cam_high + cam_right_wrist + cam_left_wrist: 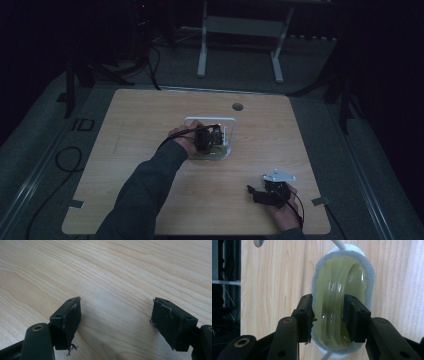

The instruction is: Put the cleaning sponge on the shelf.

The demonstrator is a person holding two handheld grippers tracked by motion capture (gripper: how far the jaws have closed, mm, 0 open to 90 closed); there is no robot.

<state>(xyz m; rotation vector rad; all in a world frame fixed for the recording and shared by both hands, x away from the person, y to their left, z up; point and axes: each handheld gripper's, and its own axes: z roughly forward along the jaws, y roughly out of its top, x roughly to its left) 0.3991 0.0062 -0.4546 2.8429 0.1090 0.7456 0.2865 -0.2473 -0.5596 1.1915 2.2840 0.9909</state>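
A yellow-green sponge [337, 277] with a grey scouring rim lies on a white wire rack [220, 120] at the middle of the wooden table [140, 125]. My left gripper [328, 315] reaches down onto it. One pad sits against the grey rim and the other presses on the yellow face, and a glossy ridge bulges between them. In the high view the left gripper [207, 137] covers most of the sponge. My right gripper [257, 192] rests near the table's front right, and in its own view its jaws [116, 322] stand wide apart over bare wood.
A round cable hole [237, 106] sits in the table behind the rack. Cables trail from both grippers. Beyond the table's far edge stands a white frame [202, 60] on the dark floor, with black stands at either side.
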